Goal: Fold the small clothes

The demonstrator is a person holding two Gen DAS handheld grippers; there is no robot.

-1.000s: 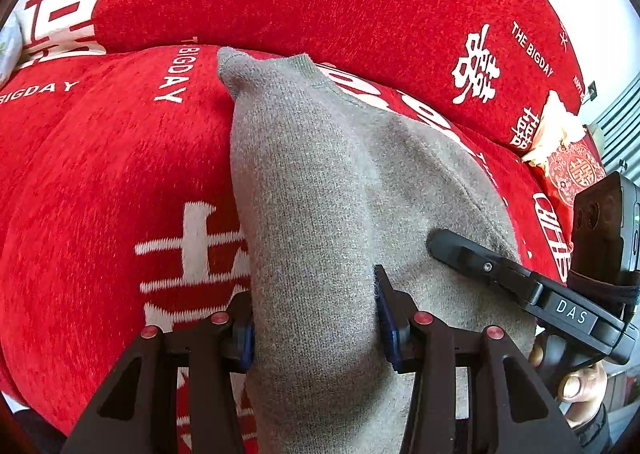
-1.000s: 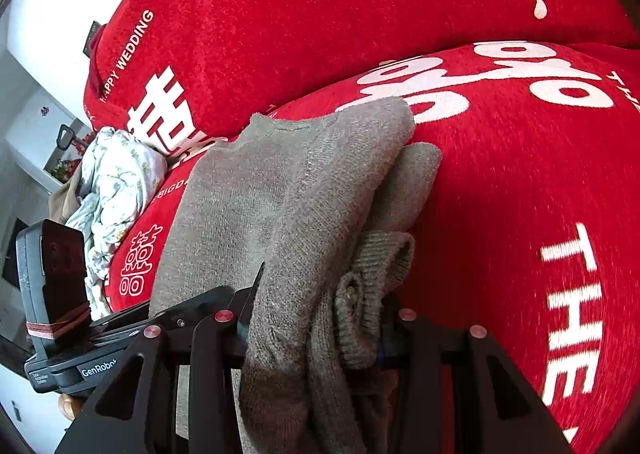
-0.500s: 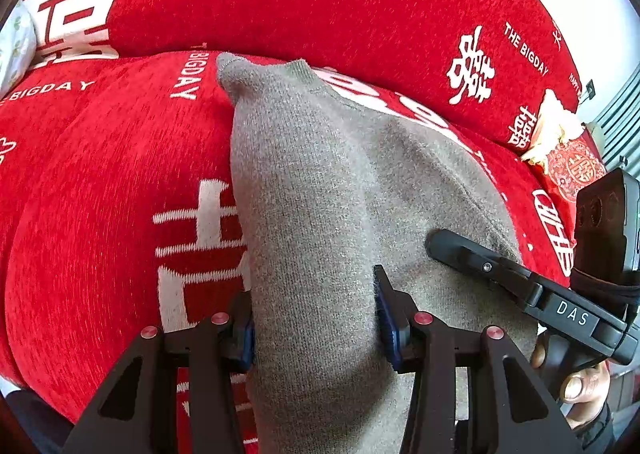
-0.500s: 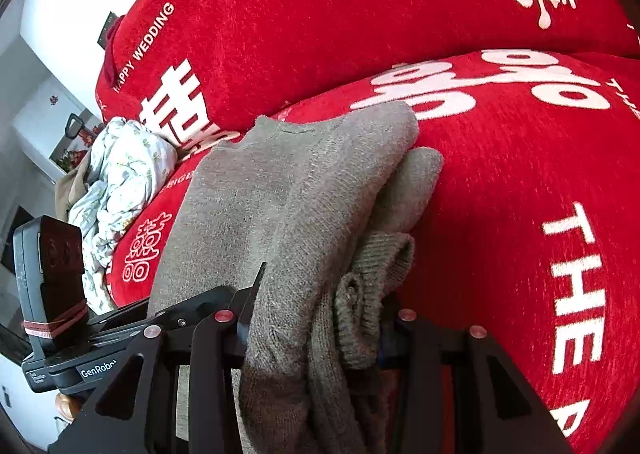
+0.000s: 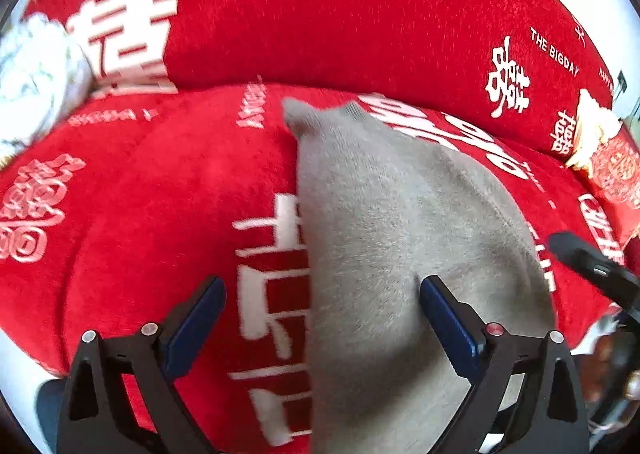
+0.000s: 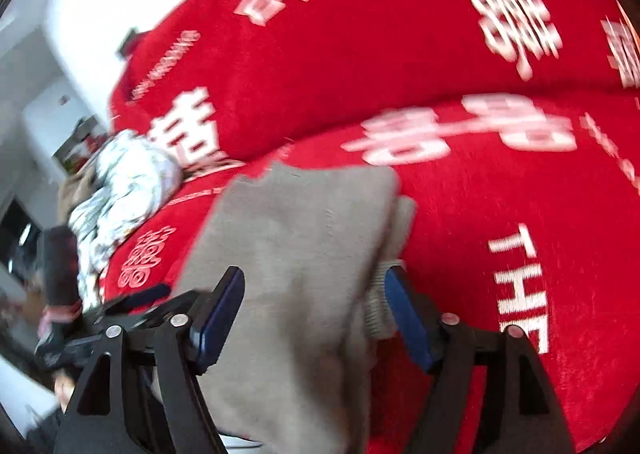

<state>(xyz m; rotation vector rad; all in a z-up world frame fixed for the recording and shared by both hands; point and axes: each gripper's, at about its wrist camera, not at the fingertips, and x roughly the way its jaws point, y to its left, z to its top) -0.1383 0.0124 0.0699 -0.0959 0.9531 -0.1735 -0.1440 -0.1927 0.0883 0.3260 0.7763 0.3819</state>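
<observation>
A grey knit sweater (image 5: pixel 384 222) lies folded lengthwise on a red sofa seat (image 5: pixel 160 214). My left gripper (image 5: pixel 320 314) is open, its fingers wide apart over the sweater's near left edge. The sweater also shows in the right wrist view (image 6: pixel 296 238), with a ribbed cuff (image 6: pixel 380 310) at its right side. My right gripper (image 6: pixel 316 310) is open, its fingers either side of the sweater's near end. Both views are blurred by motion.
The red sofa back (image 5: pixel 320 14) with white lettering rises behind the seat. A white floral cloth bundle (image 6: pixel 120 190) lies at the sofa's left end, also in the left wrist view (image 5: pixel 32 78). A red and gold cushion (image 5: pixel 612 162) sits at the right.
Both grippers have opened and let go of the sweater, which now lies on the seat. Both grippers have pulled back and lifted a little.
</observation>
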